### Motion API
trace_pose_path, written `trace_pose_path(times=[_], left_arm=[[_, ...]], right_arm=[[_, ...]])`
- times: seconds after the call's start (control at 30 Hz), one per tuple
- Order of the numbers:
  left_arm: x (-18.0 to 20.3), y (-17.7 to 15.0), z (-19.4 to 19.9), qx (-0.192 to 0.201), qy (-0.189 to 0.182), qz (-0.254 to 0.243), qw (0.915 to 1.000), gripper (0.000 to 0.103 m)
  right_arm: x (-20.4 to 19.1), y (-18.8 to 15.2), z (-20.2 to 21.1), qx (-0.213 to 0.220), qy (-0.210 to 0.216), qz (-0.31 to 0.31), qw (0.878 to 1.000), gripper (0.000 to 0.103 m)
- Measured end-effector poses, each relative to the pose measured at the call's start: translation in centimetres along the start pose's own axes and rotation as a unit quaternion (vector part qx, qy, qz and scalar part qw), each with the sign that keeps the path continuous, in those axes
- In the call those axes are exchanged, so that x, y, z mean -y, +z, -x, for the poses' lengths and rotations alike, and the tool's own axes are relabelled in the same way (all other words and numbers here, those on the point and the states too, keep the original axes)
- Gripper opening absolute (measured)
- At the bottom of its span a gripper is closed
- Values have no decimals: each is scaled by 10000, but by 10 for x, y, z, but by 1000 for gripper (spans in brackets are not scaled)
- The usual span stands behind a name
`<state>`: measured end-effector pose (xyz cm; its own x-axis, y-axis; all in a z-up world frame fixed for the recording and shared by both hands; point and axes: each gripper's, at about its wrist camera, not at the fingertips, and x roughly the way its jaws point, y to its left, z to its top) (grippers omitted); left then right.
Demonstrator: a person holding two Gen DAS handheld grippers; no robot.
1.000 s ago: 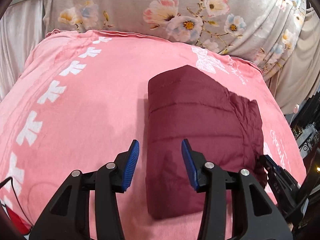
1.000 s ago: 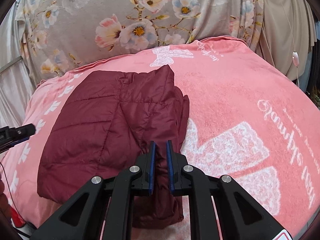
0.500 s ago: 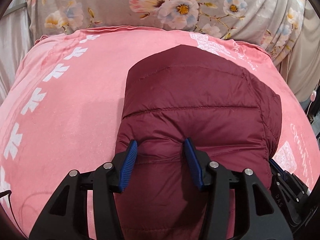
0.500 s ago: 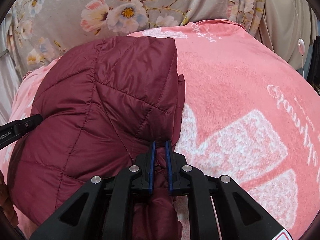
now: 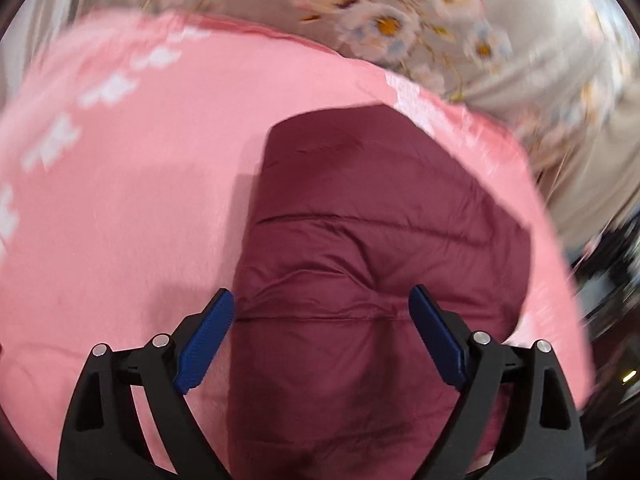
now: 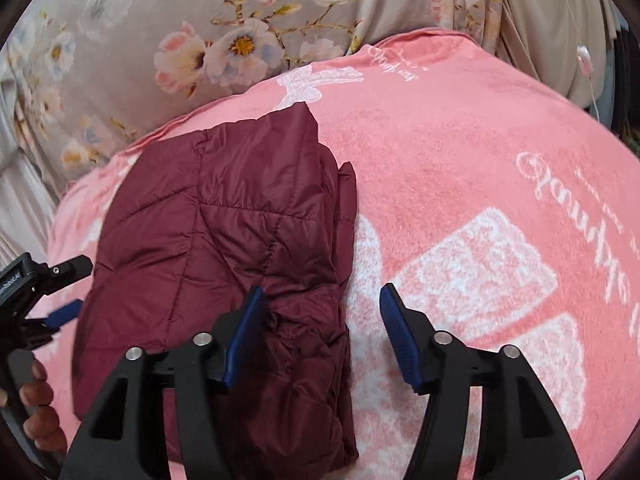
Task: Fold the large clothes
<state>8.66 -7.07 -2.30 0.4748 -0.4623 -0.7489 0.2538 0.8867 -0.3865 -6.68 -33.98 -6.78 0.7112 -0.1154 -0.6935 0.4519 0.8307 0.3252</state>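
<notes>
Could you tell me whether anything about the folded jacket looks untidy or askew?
Slightly: along the maroon jacket's right edge, a narrow strip of an under layer pokes out beyond the top fold onto the pink blanket, so the layers are not flush.

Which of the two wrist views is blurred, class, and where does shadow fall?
Left wrist view: motion blur smears the floral sheet and pink blanket; shadow edges the maroon jacket. Right wrist view: sharp, jacket stitching crisp, fisheye bending the blanket edges.
</notes>
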Motion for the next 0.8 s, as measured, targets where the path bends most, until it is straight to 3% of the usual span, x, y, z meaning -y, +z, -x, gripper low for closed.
trace_pose_path(times=[0.17,0.33,0.43,0.5,0.57,0.63,0.67,0.73,0.8], left_arm=[[-29,5,-17,-496,-378,521,9967,91],[-38,-7,-45,-1068,-884,944,9858,96],[-31,-11,-51,-1220,-1161,961,9810,96],[-21,-13,-51,-1224,-1151,814,9824,96],[-12,-12,-50,-1193,-1058,644,9851,96],[-5,-12,-45,-1098,-924,529,9882,87],[-1,-11,-39,-1011,-855,412,9903,83],[10,-8,-26,-834,-750,76,9937,60],[19,-4,-15,-699,-725,-208,9947,48]], right_arm=[[14,2,-23,-534,610,-772,9937,72],[13,0,-42,-769,950,-1112,9863,78],[9,-1,-48,-730,1058,-1160,9849,81],[3,1,-51,-737,1071,-1092,9855,79],[0,2,-52,-750,1198,-1072,9841,65],[-3,5,-49,-675,1273,-1029,9842,40],[-7,7,-45,-610,1253,-938,9858,34],[-17,12,-32,-428,1211,-757,9888,23],[-32,18,-14,-194,1145,-479,9921,19]])
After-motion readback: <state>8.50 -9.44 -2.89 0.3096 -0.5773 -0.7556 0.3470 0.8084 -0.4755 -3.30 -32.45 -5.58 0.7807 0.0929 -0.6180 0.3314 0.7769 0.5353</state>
